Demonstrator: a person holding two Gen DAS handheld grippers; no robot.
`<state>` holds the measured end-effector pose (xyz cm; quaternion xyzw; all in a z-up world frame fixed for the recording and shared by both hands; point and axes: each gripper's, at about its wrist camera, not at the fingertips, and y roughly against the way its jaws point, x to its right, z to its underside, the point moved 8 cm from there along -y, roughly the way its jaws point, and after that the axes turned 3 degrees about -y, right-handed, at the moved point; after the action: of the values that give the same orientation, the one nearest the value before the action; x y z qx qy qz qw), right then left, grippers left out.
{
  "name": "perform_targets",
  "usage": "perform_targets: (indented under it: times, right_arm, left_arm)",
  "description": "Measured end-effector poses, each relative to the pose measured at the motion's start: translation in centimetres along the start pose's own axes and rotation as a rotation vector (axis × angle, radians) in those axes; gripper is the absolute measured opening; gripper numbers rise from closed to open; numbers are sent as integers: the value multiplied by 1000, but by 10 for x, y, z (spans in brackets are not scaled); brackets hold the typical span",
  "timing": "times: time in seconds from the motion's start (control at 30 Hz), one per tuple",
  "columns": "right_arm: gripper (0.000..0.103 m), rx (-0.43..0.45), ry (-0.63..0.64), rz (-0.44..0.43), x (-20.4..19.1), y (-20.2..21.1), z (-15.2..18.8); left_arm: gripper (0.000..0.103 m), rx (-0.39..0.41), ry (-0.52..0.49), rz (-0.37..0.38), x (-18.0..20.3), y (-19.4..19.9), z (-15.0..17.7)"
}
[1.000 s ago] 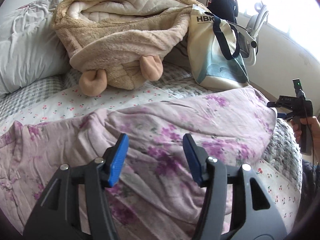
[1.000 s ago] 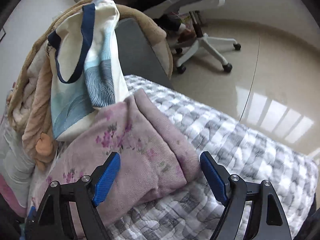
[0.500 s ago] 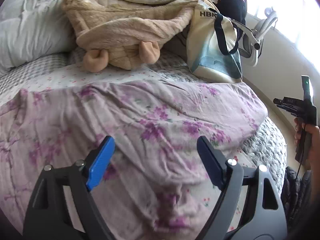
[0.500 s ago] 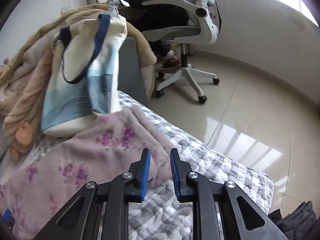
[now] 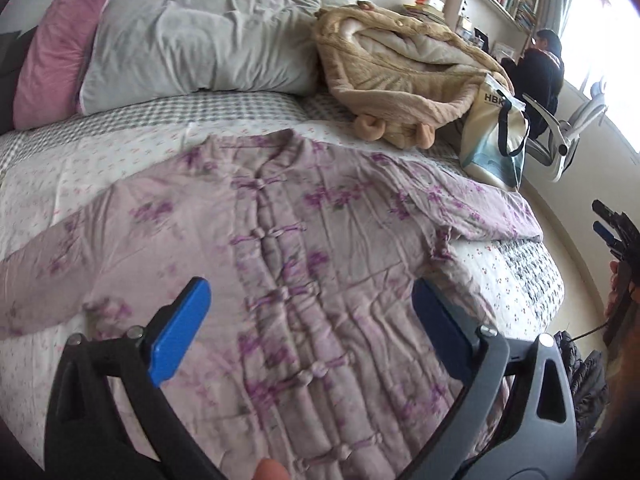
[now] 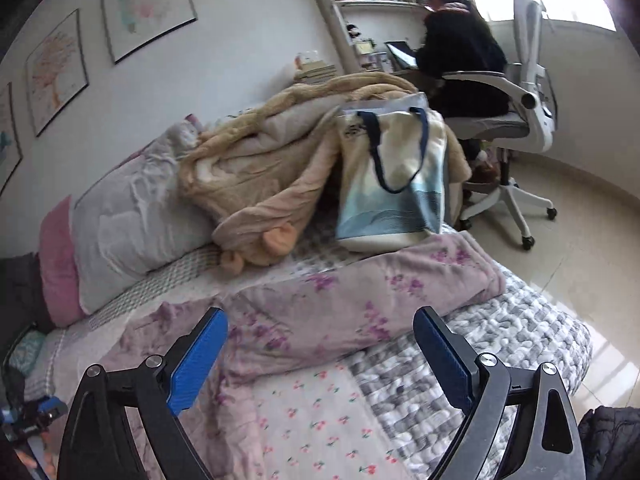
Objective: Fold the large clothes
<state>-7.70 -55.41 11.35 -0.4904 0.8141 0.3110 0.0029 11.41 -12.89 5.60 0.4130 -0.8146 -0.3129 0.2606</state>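
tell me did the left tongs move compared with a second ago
Yes. The left tongs pulled back from the tan blanket, bringing the whole floral jacket into view.

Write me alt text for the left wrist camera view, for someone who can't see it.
A pink floral jacket lies spread flat, buttoned front up, on a bed, sleeves out to both sides. The left gripper hovers above it, jaws opening, nothing between them. Behind are pillows, a tan fleece blanket and a tote bag.

Daylight pours in from the window [image 5: 600, 60] at the upper right, blown out to white glare. The floor [image 6: 580, 280] carries bright reflections. Fisheye bending curves both views (corners go black), with slight motion blur throughout.
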Motion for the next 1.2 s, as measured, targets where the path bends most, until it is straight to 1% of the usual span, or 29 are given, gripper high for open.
perform_targets:
  times: [0.1, 0.13, 0.2, 0.27, 0.3, 0.37, 0.43, 0.5, 0.53, 0.63, 0.67, 0.7, 0.73, 0.77, 0.8, 0.83, 0.87, 0.9, 0.93, 0.97, 1.0, 1.03, 1.07, 1.1, 1.13, 1.17, 1.2]
  right_arm:
    - [95, -72, 95, -86, -36, 11, 39]
    - [95, -96, 129, -117, -47, 14, 54]
    - [95, -150, 195, -178, -61, 20, 88]
    - [95, -224, 261, -212, -70, 23, 127]
    - [95, -266, 302, -217, -72, 24, 148]
    - [95, -357, 383, -207, -73, 20, 187]
    - [95, -446, 437, -193, -67, 13, 221]
    - [95, -525, 446, -187, -59, 6, 249]
    - [95, -554, 439, -182, -53, 4, 260]
    - [95, -626, 393, -151, -40, -9, 288]
    - [89, -660, 371, -134, -37, -13, 297]
    - [80, -696, 351, -130, -35, -17, 306]
    - [67, -715, 345, -132, -37, -17, 312]
    - [48, -693, 365, -114, -40, -14, 312]
    - [34, -676, 394, -128, -45, -8, 312]
    - [23, -662, 408, -155, -50, -1, 310]
    - [22, -642, 402, -187, -54, 7, 306]
    - [22, -622, 404, -204, -55, 12, 303]
    - [21, -633, 413, -188, -52, 12, 305]
    - [21, -675, 422, -139, -44, 6, 311]
    - [22, -711, 428, -103, -38, 0, 318]
    - [25, -711, 433, -98, -38, -1, 318]
    - [33, -701, 443, -83, -40, 1, 314]
    - [34, -686, 454, -58, -42, 3, 308]
    - [34, -674, 468, -42, -45, 6, 302]
    - [37, -650, 490, -29, -49, 10, 295]
    - [41, -621, 509, -14, -55, 13, 285]
  left_arm:
    - [100, -13, 48, -1, -44, 32, 36]
    - [100, -20, 59, -12, -61, 41, 50]
    - [100, -42, 85, -36, -92, 51, 81]
    - [100, -77, 130, -32, -123, 54, 114]
    - [100, -95, 158, -33, -139, 53, 131]
    - [100, -137, 181, -70, -167, 48, 165]
    - [98, -195, 226, -84, -189, 38, 199]
    - [93, -264, 286, -87, -205, 27, 234]
    - [92, -289, 300, -90, -208, 23, 248]
    - [87, -402, 337, -60, -205, 9, 285]
    - [86, -405, 345, -39, -200, 8, 289]
    - [77, -405, 335, -19, -193, 10, 289]
    - [65, -411, 324, 14, -186, 13, 290]
    - [40, -411, 331, 59, -178, 16, 290]
    - [25, -394, 335, 73, -175, 22, 290]
    - [21, -372, 318, 75, -171, 29, 287]
    - [18, -360, 300, 78, -169, 32, 287]
    - [17, -384, 280, 56, -167, 29, 295]
    - [18, -426, 253, 33, -167, 24, 304]
    - [18, -435, 232, 17, -165, 22, 305]
    - [21, -438, 224, -2, -164, 24, 300]
    - [25, -432, 218, -28, -164, 27, 295]
    - [34, -414, 200, -59, -163, 32, 288]
    - [46, -386, 177, -89, -161, 38, 280]
    - [54, -356, 160, -103, -160, 43, 274]
    - [75, -332, 156, -109, -160, 46, 268]
    - [88, -309, 162, -114, -162, 49, 262]
